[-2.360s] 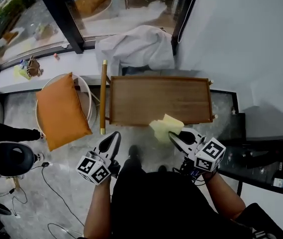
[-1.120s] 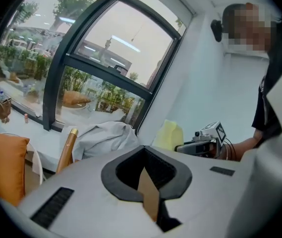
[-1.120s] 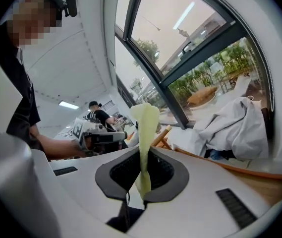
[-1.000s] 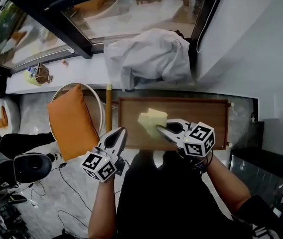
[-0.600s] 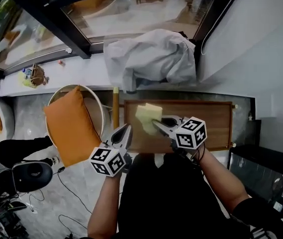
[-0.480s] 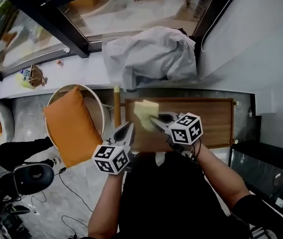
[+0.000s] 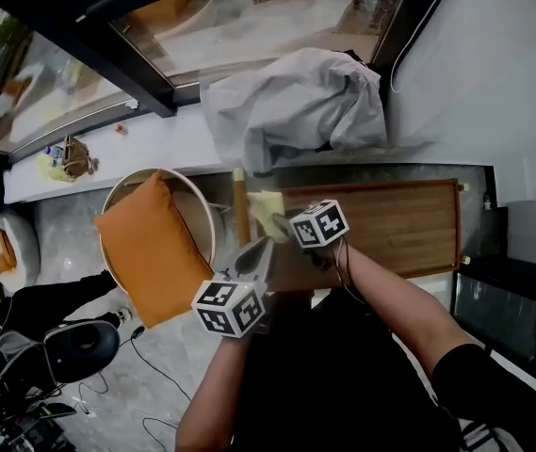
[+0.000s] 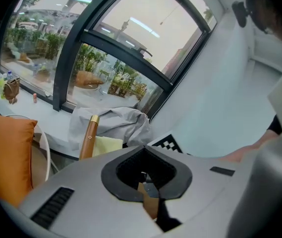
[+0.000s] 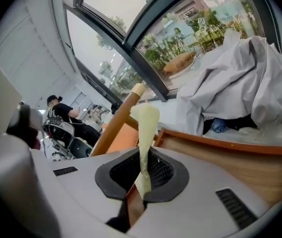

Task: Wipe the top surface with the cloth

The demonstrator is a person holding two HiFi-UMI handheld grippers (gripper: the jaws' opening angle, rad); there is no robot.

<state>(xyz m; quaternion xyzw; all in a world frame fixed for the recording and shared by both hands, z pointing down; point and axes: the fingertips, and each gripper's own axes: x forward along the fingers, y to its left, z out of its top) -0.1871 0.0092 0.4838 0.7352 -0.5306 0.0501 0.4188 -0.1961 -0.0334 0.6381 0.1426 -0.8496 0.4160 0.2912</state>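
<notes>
The wooden table top [image 7: 395,219] has a raised rim. My right gripper [image 7: 283,220] is shut on the pale yellow cloth [image 7: 266,207] at the top's left end, next to the upright wooden handle [image 7: 240,207]. In the right gripper view the cloth [image 9: 145,120] stands up from the shut right gripper [image 9: 142,155], with the table top [image 9: 235,160] to the right. My left gripper [image 7: 262,251] hovers at the table's front left edge, shut and holding nothing. The left gripper view shows the left gripper [image 8: 144,157] shut, with the cloth [image 8: 106,145] beyond it.
An orange cushion [image 7: 148,252] lies on a round white chair [image 7: 202,217] left of the table. A crumpled grey sheet [image 7: 296,102] sits on the window ledge behind. A black cabinet [image 7: 517,318] stands at the right, a dark chair [image 7: 74,347] and cables at lower left.
My right gripper has carried the cloth from the table's front edge leftward across the top to its left end. The left gripper stayed shut near the front left corner.
</notes>
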